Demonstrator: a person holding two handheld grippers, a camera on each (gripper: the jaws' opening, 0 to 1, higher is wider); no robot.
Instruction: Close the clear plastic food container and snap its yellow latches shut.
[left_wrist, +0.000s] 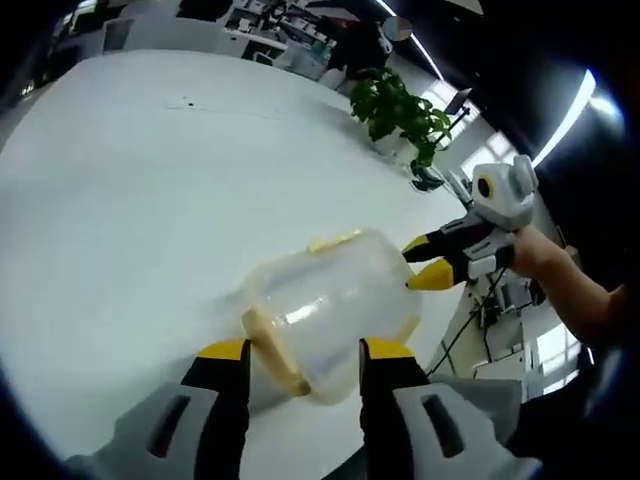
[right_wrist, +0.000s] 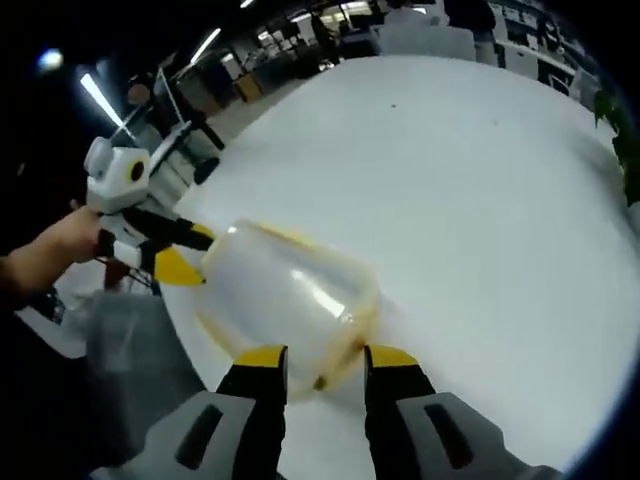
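The clear plastic food container sits near the edge of a big white table, with its lid on top. One of its yellow latches runs along the side nearest the left hand-held gripper, and another latch shows on the far side.

In the left gripper view, the left hand-held gripper's yellow-tipped jaws stand apart on either side of that near end of the container. They are close to it, but I cannot tell whether they press on it. From the other end, the right hand-held gripper reaches in with its jaws parted, the lower yellow tip right at the container's wall. A person's hand holds it.

The right gripper view tells the same from the opposite side. The right hand-held gripper has its jaws spread around the container, and the left one comes in from the far end, held by a hand.

Further off, a green potted plant stands on the table. Beyond it lie office desks and ceiling strip lights.
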